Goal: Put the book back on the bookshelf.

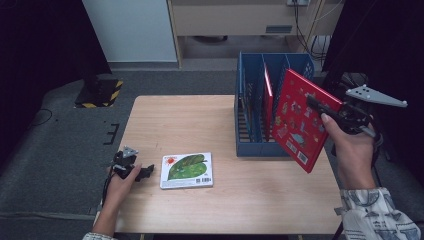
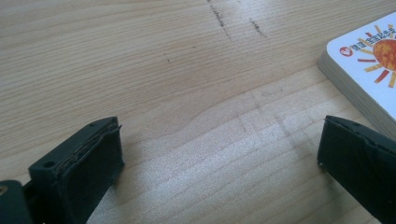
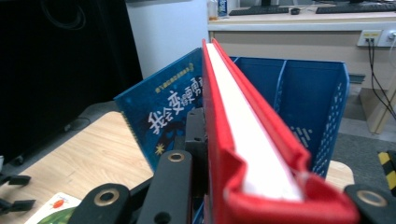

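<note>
High view: my right claw [image 1: 327, 111] clamped on red book [image 1: 304, 119], beside blue rack [image 1: 260, 100]; tilted, may catch a divider; left claw [image 2: 219, 163] apart, idle.

Grey carpet floor [image 1: 60, 145], white wall panel [image 1: 130, 30], perhaps a wooden desk [image 1: 225, 20] behind.
</note>
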Motion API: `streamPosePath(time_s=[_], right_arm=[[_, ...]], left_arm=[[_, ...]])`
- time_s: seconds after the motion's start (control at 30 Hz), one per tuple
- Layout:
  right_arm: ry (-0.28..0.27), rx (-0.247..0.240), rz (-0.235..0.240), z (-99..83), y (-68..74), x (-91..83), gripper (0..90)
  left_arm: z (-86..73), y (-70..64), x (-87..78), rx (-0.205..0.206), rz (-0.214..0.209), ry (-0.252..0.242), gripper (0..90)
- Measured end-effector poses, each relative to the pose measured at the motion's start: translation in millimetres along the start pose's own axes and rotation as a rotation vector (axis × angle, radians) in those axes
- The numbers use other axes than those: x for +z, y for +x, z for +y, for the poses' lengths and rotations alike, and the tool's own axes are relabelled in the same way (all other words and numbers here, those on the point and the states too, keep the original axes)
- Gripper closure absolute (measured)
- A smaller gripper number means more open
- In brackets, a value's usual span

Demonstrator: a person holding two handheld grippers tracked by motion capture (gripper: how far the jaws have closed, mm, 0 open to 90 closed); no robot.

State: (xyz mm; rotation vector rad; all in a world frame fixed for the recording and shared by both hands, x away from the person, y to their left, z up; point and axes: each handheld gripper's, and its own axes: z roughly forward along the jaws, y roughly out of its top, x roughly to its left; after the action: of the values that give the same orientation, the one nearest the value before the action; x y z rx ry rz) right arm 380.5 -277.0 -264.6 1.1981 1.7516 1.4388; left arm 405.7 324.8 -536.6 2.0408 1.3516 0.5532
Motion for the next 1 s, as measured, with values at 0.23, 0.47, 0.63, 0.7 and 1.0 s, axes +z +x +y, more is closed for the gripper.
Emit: streamPosePath(time_s=[0.23, 0.47, 0.63, 0.7, 1.0], right_arm=[[0.037, -0.01, -0.037, 4.6, -5.4, 14.7, 79.2], [0.055, -0.008, -0.085, 9.3, -7.6, 30.9, 79.2], [0.056, -0.02, -0.1, 16.7, -5.6, 42.4, 79.2], [0.054, -0.019, -0.112, 18.3, -6.7, 48.0, 79.2], [0.045, -0.008, -0.174, 18.3, -17.4, 69.9, 79.2]], left_arm=[[0.2, -0.1, 0.2, 0.0, -0.001, 0.0, 0.0], [0.1, -0.6, 0.2, -0.004, 0.0, -0.002, 0.0], [0.1, -0.6, 0.3, -0.004, 0.0, -0.002, 0.0], [0.1, -0.6, 0.2, -0.003, 0.0, -0.002, 0.0], [0.1, -0.6, 0.3, -0.004, 0.0, -0.002, 0.0]])
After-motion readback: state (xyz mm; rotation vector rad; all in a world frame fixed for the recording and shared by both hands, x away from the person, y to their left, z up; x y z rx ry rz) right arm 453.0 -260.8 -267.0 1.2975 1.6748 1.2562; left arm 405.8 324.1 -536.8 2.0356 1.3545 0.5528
